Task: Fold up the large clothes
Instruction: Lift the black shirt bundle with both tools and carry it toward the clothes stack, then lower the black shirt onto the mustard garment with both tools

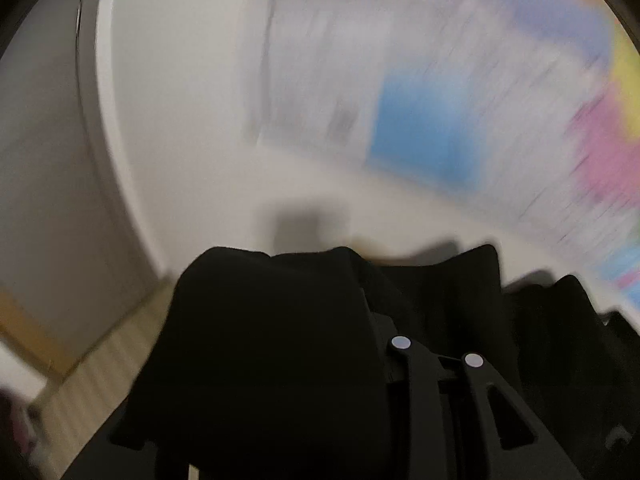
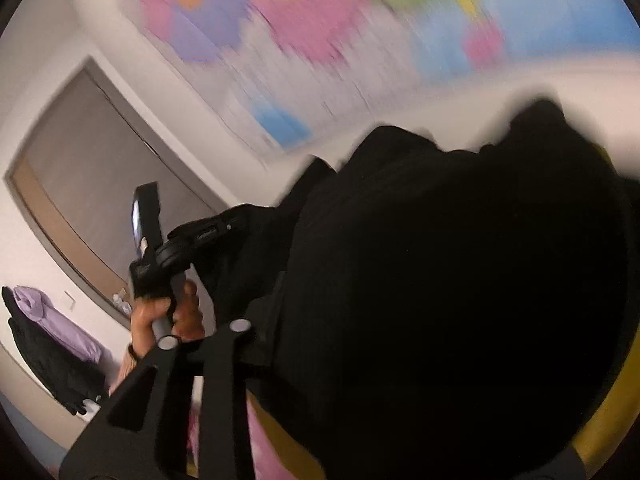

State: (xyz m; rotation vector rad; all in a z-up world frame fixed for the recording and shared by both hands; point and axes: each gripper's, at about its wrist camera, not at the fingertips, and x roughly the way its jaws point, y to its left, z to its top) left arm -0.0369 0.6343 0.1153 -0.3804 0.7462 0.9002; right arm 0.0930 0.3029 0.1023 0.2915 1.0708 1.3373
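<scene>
A large black garment (image 1: 272, 344) is held up in the air and fills the lower part of both views (image 2: 460, 300). My left gripper (image 1: 436, 354) is shut on the black garment, whose cloth drapes over and hides its left finger. My right gripper (image 2: 204, 334) is shut on the same garment, which bunches over its right side. In the right wrist view the left gripper's body (image 2: 160, 256) and the hand that holds it (image 2: 168, 316) show to the left. The background is blurred by motion.
A colourful wall map (image 2: 320, 20) hangs on the white wall ahead, also in the left wrist view (image 1: 440, 128). A grey door (image 2: 92, 184) is at the left. Purple and black clothes (image 2: 52, 336) hang beside it. Wooden floor (image 1: 88, 380) shows lower left.
</scene>
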